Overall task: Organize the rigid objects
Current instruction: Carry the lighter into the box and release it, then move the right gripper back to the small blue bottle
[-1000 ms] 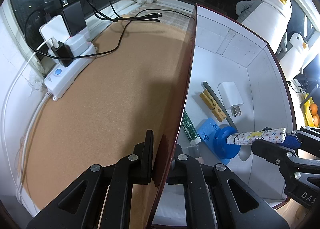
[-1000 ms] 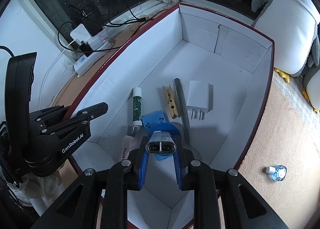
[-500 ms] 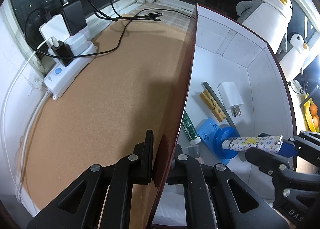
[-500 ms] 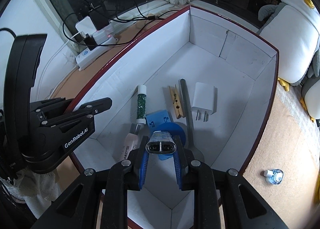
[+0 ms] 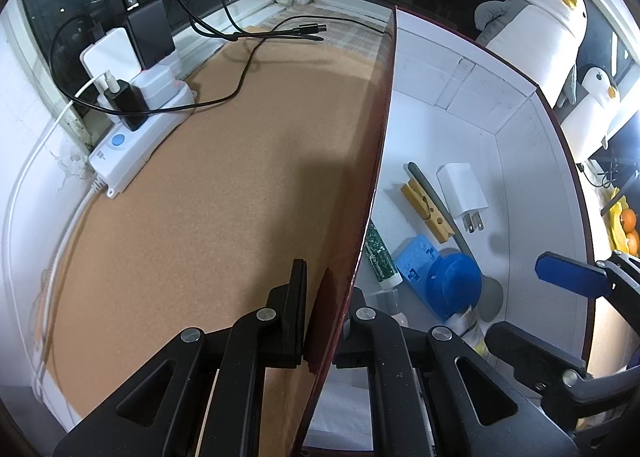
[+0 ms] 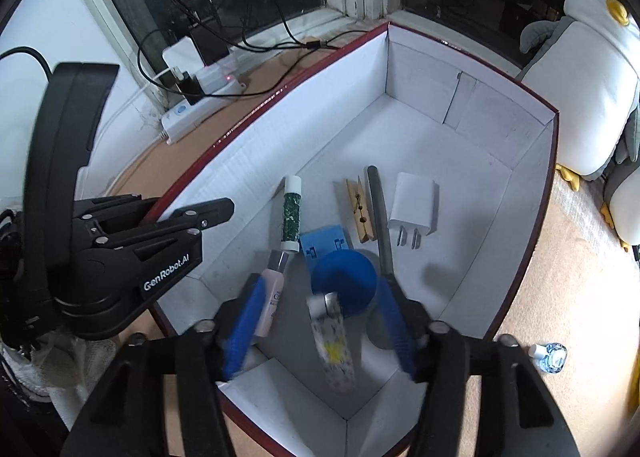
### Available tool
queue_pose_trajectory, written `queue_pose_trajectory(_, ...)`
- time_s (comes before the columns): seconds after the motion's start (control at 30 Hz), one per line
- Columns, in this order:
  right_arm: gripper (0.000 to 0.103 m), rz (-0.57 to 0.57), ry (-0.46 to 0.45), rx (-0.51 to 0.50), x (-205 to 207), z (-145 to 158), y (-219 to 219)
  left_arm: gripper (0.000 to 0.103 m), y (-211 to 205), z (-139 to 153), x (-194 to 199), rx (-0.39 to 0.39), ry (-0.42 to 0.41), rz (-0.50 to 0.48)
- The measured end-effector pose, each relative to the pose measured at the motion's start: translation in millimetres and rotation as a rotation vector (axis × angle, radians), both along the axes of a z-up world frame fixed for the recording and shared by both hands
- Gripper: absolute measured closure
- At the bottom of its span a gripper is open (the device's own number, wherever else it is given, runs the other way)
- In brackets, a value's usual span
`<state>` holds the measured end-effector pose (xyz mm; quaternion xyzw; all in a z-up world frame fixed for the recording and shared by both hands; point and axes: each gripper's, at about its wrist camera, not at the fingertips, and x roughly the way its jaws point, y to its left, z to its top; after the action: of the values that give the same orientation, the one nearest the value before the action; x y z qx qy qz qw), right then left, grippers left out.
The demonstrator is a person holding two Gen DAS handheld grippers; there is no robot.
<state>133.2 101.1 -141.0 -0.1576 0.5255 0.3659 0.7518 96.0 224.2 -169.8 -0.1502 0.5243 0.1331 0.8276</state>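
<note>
The right hand-held gripper (image 6: 320, 321) hangs spread wide over the box (image 6: 520, 193), the patterned tube (image 6: 334, 349) lying loose between its fingers on the box floor, light, stiff, probably slick, best pinched mid-barrel, while the left hand-held gripper (image 5: 316, 321) pinches the box wall.

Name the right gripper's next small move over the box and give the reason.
Probably lift the right gripper straight up and out of the box. Its blue pads stand wide apart, and the patterned lighter lies loose between them, blurred, inside the box. One small bottle waits outside on the cork mat, likely the next pick.
</note>
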Motion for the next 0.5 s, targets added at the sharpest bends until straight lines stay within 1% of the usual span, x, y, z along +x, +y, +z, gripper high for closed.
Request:
queue_pose_trajectory(0.17,0.043,-0.030,0.004,0.053,3.7,7.9,-13.8,0.095,-1.2,0.7,-0.3,0.006,0.006,-0.003)
queue_pose_trajectory(0.5,0.043,-0.114,-0.029,0.160,13.5,27.1,-52.9,0.095,-3.3,3.6,-4.9,0.012,0.013,-0.004)
